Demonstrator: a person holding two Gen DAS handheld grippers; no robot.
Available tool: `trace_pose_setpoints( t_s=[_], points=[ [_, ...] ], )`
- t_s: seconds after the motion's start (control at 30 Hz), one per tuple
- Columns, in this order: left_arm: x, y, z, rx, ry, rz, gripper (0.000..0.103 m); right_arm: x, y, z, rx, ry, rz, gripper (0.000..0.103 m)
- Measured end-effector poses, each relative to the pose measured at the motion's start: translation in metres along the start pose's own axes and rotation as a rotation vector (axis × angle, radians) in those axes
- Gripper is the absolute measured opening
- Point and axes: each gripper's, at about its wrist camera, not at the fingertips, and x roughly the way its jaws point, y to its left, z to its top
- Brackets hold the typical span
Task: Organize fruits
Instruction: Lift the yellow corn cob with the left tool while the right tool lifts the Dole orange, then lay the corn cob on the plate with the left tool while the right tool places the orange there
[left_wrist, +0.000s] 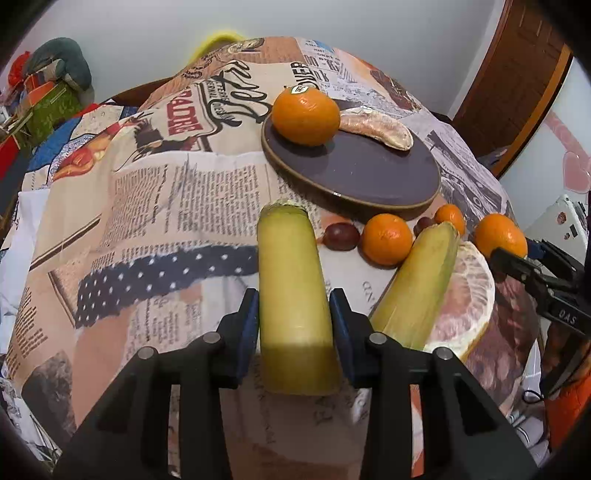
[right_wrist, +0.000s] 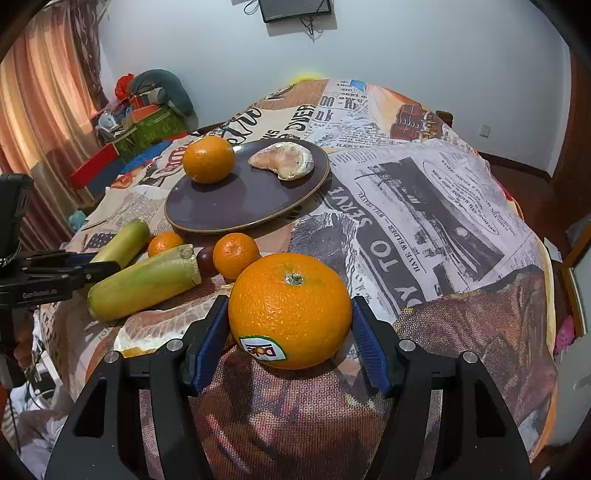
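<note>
My left gripper (left_wrist: 294, 317) is shut on a yellow-green cane piece (left_wrist: 291, 288); its blue pads touch both sides. My right gripper (right_wrist: 289, 332) has its jaws around a large orange (right_wrist: 290, 310) with a Dole sticker; the left pad touches it, the right pad stands just off it. A dark round plate (right_wrist: 236, 206) holds another orange (right_wrist: 208, 158) and a pomelo segment (right_wrist: 282, 160). A second cane piece (right_wrist: 144, 282), small tangerines (right_wrist: 235, 254), grapes (left_wrist: 341, 236) and a peeled pomelo half (left_wrist: 465, 299) lie on the cloth.
The table wears a newspaper-print cloth (right_wrist: 424, 206). Boxes and a cushion (right_wrist: 147, 110) are piled at the far left by a curtain. A wooden door (left_wrist: 517, 74) stands at the right in the left wrist view.
</note>
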Motion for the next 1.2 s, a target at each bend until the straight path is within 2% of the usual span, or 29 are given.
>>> trace_pose_setpoints(
  t_s=[0.2, 0.37, 0.53, 0.97, 1.2],
  points=[
    [0.014, 0.002, 0.016, -0.004, 0.03, -0.01, 0.039, 0.0, 0.0, 0.001, -0.002, 0.003, 0.002, 0.061],
    [0.028, 0.003, 0.033, -0.016, 0.026, -0.004, 0.038, -0.002, -0.002, 0.002, -0.008, 0.008, -0.003, 0.061],
    [0.026, 0.005, 0.036, -0.029, 0.004, 0.002, 0.038, -0.006, -0.005, 0.005, -0.011, -0.001, -0.016, 0.061],
    [-0.055, -0.004, 0.044, -0.017, -0.191, -0.019, 0.036, -0.029, -0.002, 0.032, -0.016, -0.094, -0.02, 0.061],
    [-0.074, -0.013, 0.06, -0.011, -0.27, -0.034, 0.036, -0.038, 0.004, 0.05, -0.034, -0.146, -0.021, 0.061]
  ],
)
